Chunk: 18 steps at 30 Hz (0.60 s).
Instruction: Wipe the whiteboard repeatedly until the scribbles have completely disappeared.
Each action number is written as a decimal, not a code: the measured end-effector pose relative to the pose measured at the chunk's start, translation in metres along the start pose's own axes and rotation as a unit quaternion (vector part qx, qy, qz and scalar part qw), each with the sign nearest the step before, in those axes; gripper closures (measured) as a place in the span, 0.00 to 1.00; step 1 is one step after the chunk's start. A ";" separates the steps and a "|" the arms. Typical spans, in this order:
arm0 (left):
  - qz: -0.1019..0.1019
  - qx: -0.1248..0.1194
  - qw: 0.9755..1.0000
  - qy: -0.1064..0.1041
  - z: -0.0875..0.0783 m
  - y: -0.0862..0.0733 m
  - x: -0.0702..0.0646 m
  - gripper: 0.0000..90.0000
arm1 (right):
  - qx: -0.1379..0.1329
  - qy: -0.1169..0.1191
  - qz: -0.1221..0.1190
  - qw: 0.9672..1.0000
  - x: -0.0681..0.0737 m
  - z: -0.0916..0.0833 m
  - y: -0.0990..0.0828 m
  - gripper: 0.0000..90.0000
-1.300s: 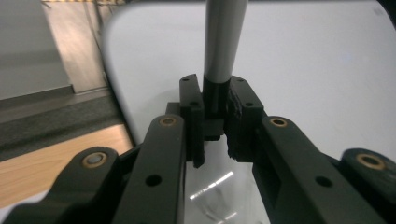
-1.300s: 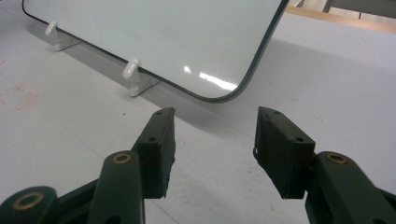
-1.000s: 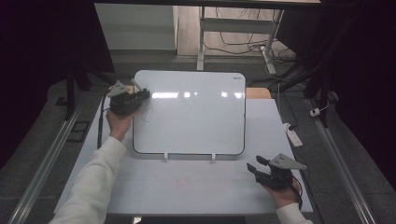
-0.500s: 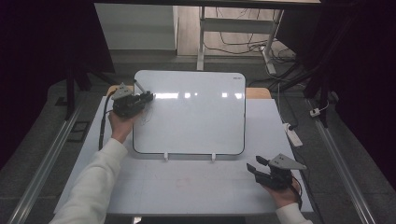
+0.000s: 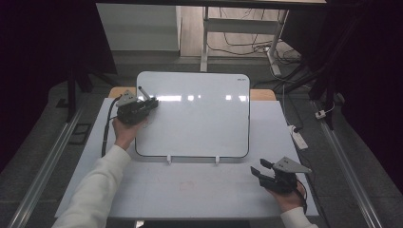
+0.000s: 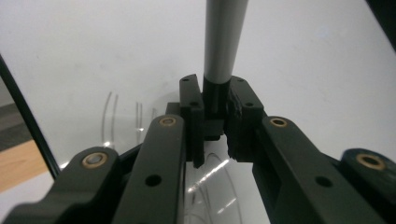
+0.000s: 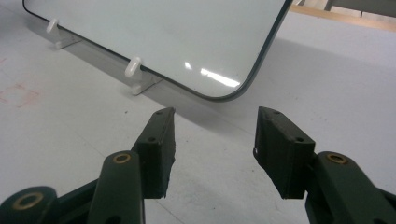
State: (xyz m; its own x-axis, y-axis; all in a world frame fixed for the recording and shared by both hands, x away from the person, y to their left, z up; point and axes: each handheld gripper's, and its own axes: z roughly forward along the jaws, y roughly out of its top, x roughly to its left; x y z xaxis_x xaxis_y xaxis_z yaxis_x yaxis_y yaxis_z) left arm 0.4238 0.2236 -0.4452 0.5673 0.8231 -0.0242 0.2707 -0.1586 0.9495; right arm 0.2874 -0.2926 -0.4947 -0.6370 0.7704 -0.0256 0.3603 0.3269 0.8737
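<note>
The left gripper (image 5: 148, 104) has its jaws clamped tight on the black butt end of a marker pen (image 6: 223, 44); the grey barrel runs straight out ahead of the fingers (image 6: 192, 109), over the upper left corner of the whiteboard (image 5: 199, 118). So the pen is picked up and brought to the writing surface. Whether its tip touches the board cannot be told. Faint curved strokes show on the glossy surface just under and to the side of the left fingers in the left gripper view; they could be traces of writing or only reflections, so I judge the marking itself as barely begun or not yet begun, with nearly all of the board ahead of the pen blank.

The right gripper (image 7: 212, 147) rests low over the table (image 5: 199, 190), jaws about half open with nothing between them. Ahead of its fingers (image 7: 161, 140) lie the board's near rounded corner and two small white clip stands (image 7: 135, 70) that prop the board's lower edge.

Nothing blocks the pen's path across the board. Off to the right of the table lies a white power strip (image 5: 298, 137), well apart from both grippers
</note>
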 end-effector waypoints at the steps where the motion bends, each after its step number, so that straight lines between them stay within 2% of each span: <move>1: -0.006 -0.003 1.000 0.009 -0.002 0.003 0.006 0.86 | -0.001 -0.001 0.001 1.000 0.000 0.000 0.000 0.53; 4: -0.029 -0.010 0.999 0.035 -0.009 0.012 0.029 0.86 | 0.000 -0.001 0.001 1.000 0.000 0.000 0.000 0.53; 6: -0.040 -0.014 0.998 0.036 -0.012 0.014 0.036 0.86 | 0.000 -0.001 0.001 1.000 0.000 0.000 0.000 0.53; 8: -0.034 -0.009 0.999 0.029 -0.011 0.012 0.032 0.86 | -0.002 0.000 0.002 1.000 0.000 -0.001 0.000 0.53; 14: -0.012 -0.002 1.000 -0.017 0.001 -0.003 0.001 0.86 | -0.001 0.002 0.003 1.000 0.000 0.000 -0.001 0.53; 16: -0.004 -0.002 1.000 -0.009 0.001 -0.001 0.001 0.86 | 0.000 0.001 0.003 1.000 0.000 0.000 0.000 0.53; 18: -0.008 -0.006 1.000 0.014 -0.003 0.004 0.010 0.86 | -0.001 0.000 0.002 1.000 0.000 0.000 0.000 0.53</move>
State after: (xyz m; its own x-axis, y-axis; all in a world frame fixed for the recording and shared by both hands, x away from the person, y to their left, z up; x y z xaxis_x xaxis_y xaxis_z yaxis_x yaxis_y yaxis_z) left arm 0.4285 0.2324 -0.4405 0.5413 0.8402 -0.0313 0.2705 -0.1387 0.9527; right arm 0.2875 -0.2928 -0.4945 -0.6350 0.7722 -0.0214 0.3623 0.3222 0.8746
